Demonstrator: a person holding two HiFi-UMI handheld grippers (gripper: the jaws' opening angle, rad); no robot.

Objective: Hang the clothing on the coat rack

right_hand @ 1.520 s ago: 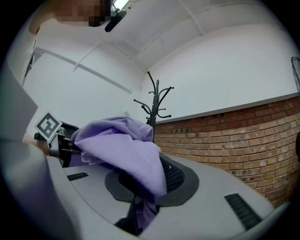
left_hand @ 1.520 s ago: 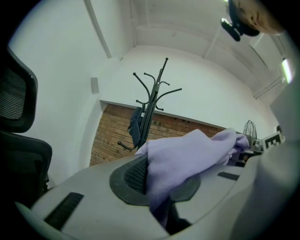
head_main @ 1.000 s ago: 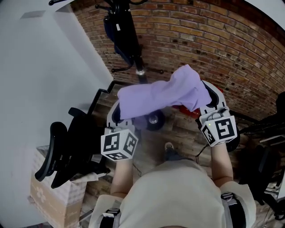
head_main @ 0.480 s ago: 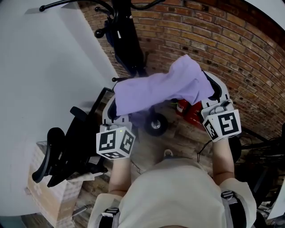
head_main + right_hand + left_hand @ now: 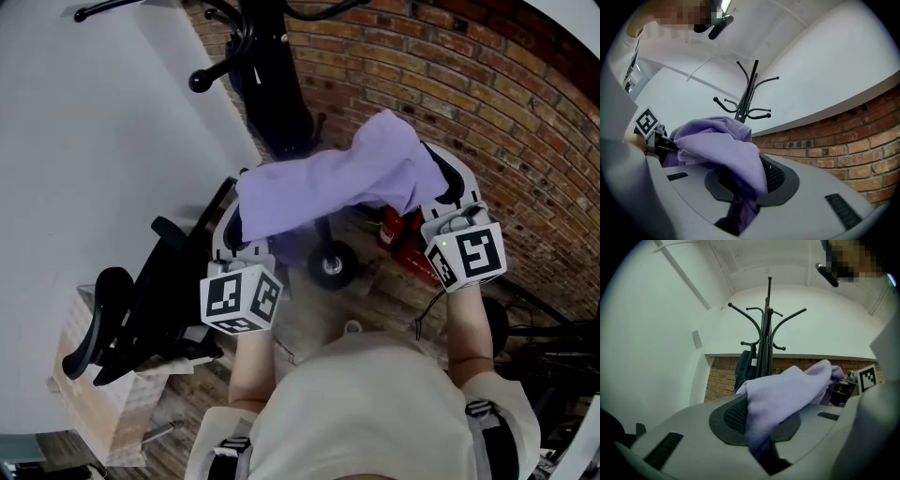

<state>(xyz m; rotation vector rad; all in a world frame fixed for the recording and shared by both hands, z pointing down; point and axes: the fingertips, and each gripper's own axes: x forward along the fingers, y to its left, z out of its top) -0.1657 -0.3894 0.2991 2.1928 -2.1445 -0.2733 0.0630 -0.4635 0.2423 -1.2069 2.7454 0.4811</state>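
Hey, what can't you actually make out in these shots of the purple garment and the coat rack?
- Purple garment: bunched up in every view, so its type, collar and sleeves cannot be told.
- Coat rack foot: behind the garment in both gripper views, mostly behind it in the head view.
- Dark item hanging on the rack: left gripper view, small and partly behind the garment.

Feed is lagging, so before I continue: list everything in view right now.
garment: one, lilac, stretched between both tongs
coat rack: one, black, straight ahead
hung clothing: one, dark, on the coat rack
office chair: one, black, left
cardboard box: one, tan, lower left
red object: one, red, below garment
wheel: one, black, beside red object
left tongs: one, grey, shut on garment
right tongs: one, grey, shut on garment
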